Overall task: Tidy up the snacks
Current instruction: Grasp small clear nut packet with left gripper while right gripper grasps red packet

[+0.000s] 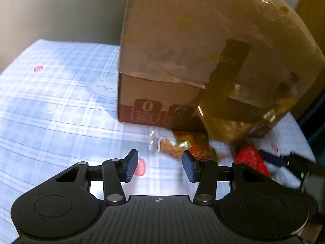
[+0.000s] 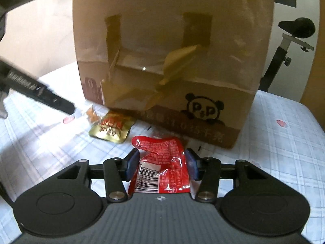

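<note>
A red snack packet (image 2: pixel 160 166) with a barcode lies crumpled between the blue pads of my right gripper (image 2: pixel 162 164), and both pads touch its edges. In the left wrist view the same red packet (image 1: pixel 250 159) shows at the right. My left gripper (image 1: pixel 160 165) is open over the cloth with nothing between its fingers. Just beyond it lie a clear packet of orange snacks (image 1: pixel 168 149) and a gold and red packet (image 1: pixel 200 147). The right wrist view shows the gold packet (image 2: pixel 110 128) and the clear packet (image 2: pixel 92 113) at the foot of the box.
A tall taped cardboard box (image 2: pixel 162 50) with cut-out handle holes and a panda print stands close behind the packets, also the box (image 1: pixel 172 40) in the left view. A blue checked tablecloth (image 1: pixel 61 101) covers the surface. A black stand (image 2: pixel 284 46) rises at the back right.
</note>
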A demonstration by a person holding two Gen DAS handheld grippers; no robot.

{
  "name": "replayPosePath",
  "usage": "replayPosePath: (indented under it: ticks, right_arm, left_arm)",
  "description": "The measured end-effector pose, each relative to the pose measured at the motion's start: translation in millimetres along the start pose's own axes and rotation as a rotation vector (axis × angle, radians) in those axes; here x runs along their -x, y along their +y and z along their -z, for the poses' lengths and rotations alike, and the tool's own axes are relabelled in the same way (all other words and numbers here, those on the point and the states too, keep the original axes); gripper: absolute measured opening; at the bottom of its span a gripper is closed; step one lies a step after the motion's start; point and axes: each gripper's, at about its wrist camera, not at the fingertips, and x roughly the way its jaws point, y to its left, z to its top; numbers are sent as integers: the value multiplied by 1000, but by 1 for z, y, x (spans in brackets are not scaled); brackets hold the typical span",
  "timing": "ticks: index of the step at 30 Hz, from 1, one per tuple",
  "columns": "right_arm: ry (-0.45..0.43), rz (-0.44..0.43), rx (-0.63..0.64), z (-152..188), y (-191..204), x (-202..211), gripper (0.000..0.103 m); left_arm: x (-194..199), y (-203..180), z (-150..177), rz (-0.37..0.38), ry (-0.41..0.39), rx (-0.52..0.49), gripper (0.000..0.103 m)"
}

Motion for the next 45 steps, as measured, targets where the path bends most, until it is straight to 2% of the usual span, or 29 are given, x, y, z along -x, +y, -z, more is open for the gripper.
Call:
replayPosePath:
  ticks: [5, 11, 16, 26, 34, 37, 40, 41, 43, 44, 45]
  right_arm:
    - [-9, -5, -12, 1, -1, -6, 52]
    - [-34, -6, -47, 2, -6, -2, 52]
    - [-51, -14, -62, 4, -8, 4, 52]
    - [-63, -33, -78, 6, -12, 5, 52]
    - [-61, -33, -78, 6, -12, 5, 52]
    - [-56, -34, -71, 6, -11, 3, 52]
    - [-55, -31, -69, 5, -10, 2, 52]
    - [-57, -30, -71, 5, -10, 2, 52]
    - [-59, -30, -77, 6, -11, 2, 52]
    - [-58, -30, -81, 6, -12, 2, 52]
    - [-56, -30, -82, 6, -12, 2, 52]
  left_arm:
    - [-21, -16, -11, -76, -19, 29, 51]
    - [-43, -31, -8, -148, 12, -67, 52]
    - [-35, -29, 4, -162, 14, -118, 53]
    - [-33, -20, 7, -147, 11, -139, 53]
    - [-40, -39, -3, -150, -39, -291, 53]
    - [-47, -43, -10, -120, -11, -365, 53]
    - [-50, -40, -8, -102, -14, -363, 53]
    - [-50, -39, -8, -90, -15, -346, 49]
    - [-49, -35, -7, -58, -16, -325, 33]
    - [-49, -34, -4, -48, -19, -328, 20]
    - [-47, -36, 1, -50, -24, -338, 20]
